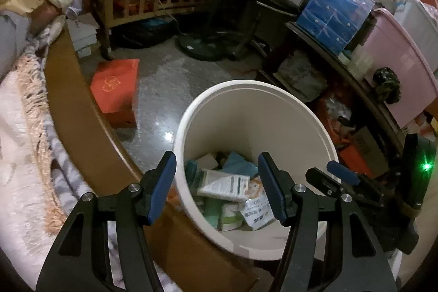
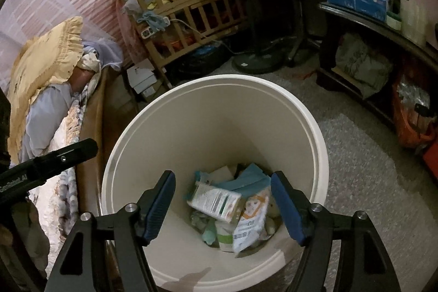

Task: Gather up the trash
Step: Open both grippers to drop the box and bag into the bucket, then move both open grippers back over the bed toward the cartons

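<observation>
A white round trash bin (image 1: 246,89) stands on the floor beside the bed; it also shows in the right wrist view (image 2: 213,84). Trash lies at its bottom: a white and green carton (image 1: 224,184) (image 2: 216,200), a white printed packet (image 1: 257,210) (image 2: 251,220) and teal paper (image 1: 238,162) (image 2: 246,179). My left gripper (image 1: 216,182) is open and empty above the bin's near left rim. My right gripper (image 2: 223,200) is open and empty right over the bin's mouth. The right gripper also shows in the left wrist view (image 1: 342,174), at the bin's right side.
The bed with its wooden side board (image 1: 82,114) runs along the left. A red box (image 1: 116,89) lies on the floor by it. A wooden crib (image 2: 189,10), a fan base (image 1: 202,45) and a dark shelf with a blue pack (image 1: 334,12) and pink tub (image 1: 397,59) ring the bin.
</observation>
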